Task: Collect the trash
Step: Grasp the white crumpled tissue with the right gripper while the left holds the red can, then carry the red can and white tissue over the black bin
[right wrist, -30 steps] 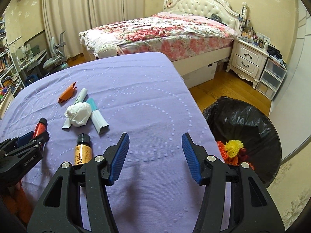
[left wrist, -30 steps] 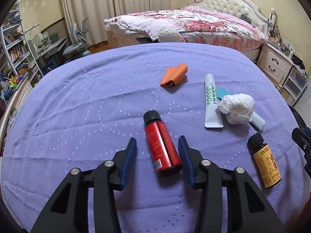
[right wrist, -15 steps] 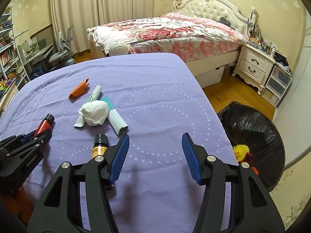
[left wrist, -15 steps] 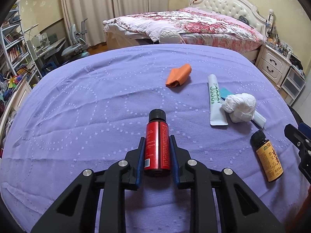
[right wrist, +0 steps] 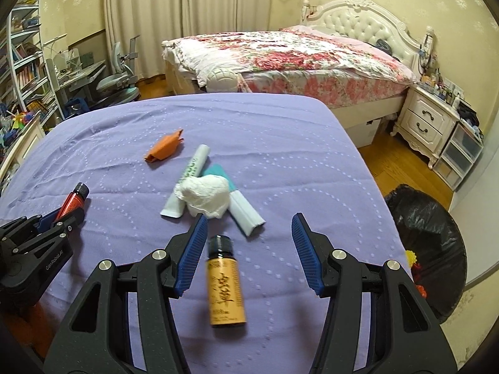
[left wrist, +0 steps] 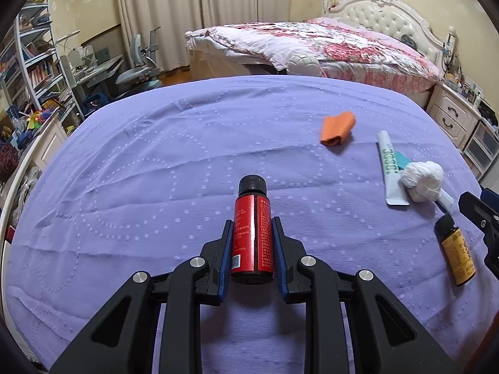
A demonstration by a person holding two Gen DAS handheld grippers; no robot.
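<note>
Left gripper (left wrist: pixel 252 227) clamped on the red bottle (left wrist: pixel 252 233) — blue pads pressed to both sides of its lower half, black cap pointing far, away from the camera. Bottle lying along the line of the fingers over the purple cloth (left wrist: pixel 156 187); whether lifted or resting, cannot tell.

Right gripper (right wrist: pixel 249 240) spread wide, pinching nothing. Between its jaws, nearer the left pad but apart from it, the yellow bottle (right wrist: pixel 226 286) flat on the cloth, black cap far, label up.

Farther off on the cloth, a cluster: white tube (right wrist: pixel 188 180) with green print, crumpled tissue (right wrist: pixel 207 198) lying against the tube's near end and over the teal box (right wrist: pixel 237 196), box angled toward near right. Orange wrapper (right wrist: pixel 163 149) alone, far left of the cluster.

In the right wrist view, left gripper at the left edge with the red bottle's cap poking out beyond it.

Off the cloth's right edge, on the floor, the black bin (right wrist: pixel 427 243) — lined with a dark bag, yellow and orange bits showing inside at its near left rim. Well apart from both bottles.

Beyond the cloth, a bed (right wrist: pixel 280 56) with floral cover, a white nightstand (right wrist: pixel 427 121) on the right.
</note>
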